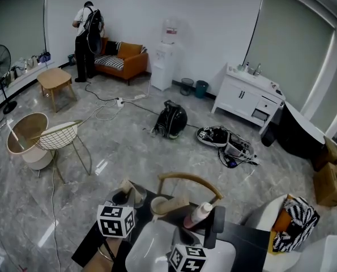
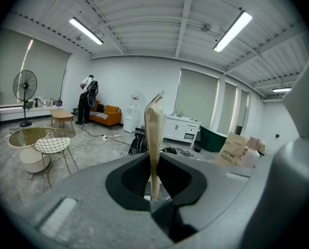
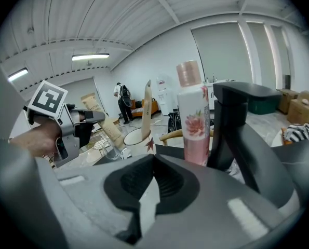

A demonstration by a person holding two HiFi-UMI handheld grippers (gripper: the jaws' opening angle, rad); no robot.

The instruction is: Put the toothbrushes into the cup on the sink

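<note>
My left gripper (image 2: pixel 154 160) is shut on a toothbrush (image 2: pixel 155 123) in tan paper wrapping, which stands upright between its jaws. In the right gripper view that gripper (image 3: pixel 66 123) is at the left, its wrapped toothbrush (image 3: pixel 106 128) slanting toward a cream cup (image 3: pixel 137 141) with a red leaf print. Another wrapped toothbrush (image 3: pixel 147 105) stands in the cup. The cup (image 1: pixel 158 205) sits on the black counter behind the white sink basin (image 1: pixel 151 248). My right gripper (image 3: pixel 154 157) is shut with nothing in it, low over the basin and pointing at the cup.
A pink-capped floral bottle (image 3: pixel 196 118) and a black faucet (image 3: pixel 240 123) stand right of the cup. A clear glass (image 3: pixel 103 152) is near the left gripper. A "TOOTH BRUSH" box (image 2: pixel 232 149) leans at the right. A wooden chair back (image 1: pixel 191 180) curves behind the counter.
</note>
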